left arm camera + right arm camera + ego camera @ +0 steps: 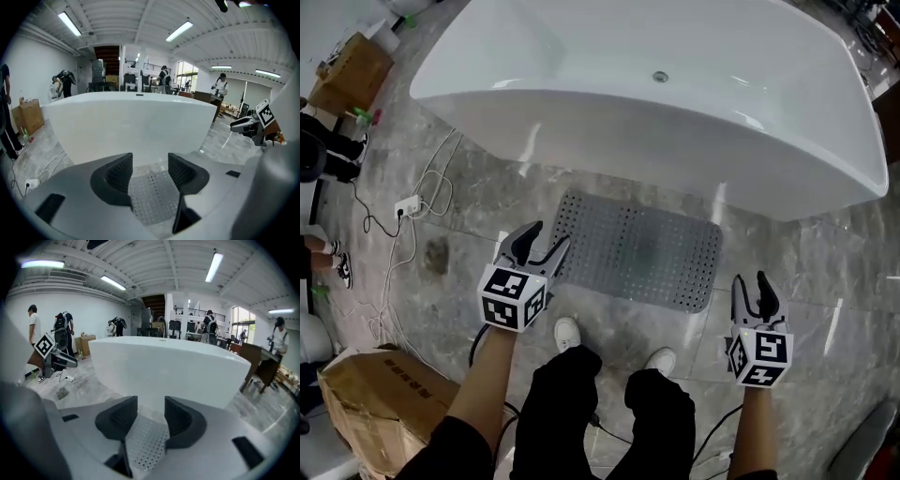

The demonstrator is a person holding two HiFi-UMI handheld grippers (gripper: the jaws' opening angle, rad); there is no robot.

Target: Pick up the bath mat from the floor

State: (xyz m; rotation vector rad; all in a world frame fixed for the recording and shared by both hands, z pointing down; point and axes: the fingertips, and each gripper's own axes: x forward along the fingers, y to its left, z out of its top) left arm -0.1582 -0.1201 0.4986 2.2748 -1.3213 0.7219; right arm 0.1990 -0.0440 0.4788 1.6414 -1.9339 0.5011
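I see the grey bath mat (642, 248) lying flat on the marble floor (478, 202) beside the white bathtub (675, 103), just ahead of my shoes (568, 330). My left gripper (548, 239) hangs over its near left corner and my right gripper (750, 281) by its near right corner. Both sets of jaws are partly apart, gripping nothing.

Bright overhead strip lights (180, 31) — fisheye edges, sharp focus.
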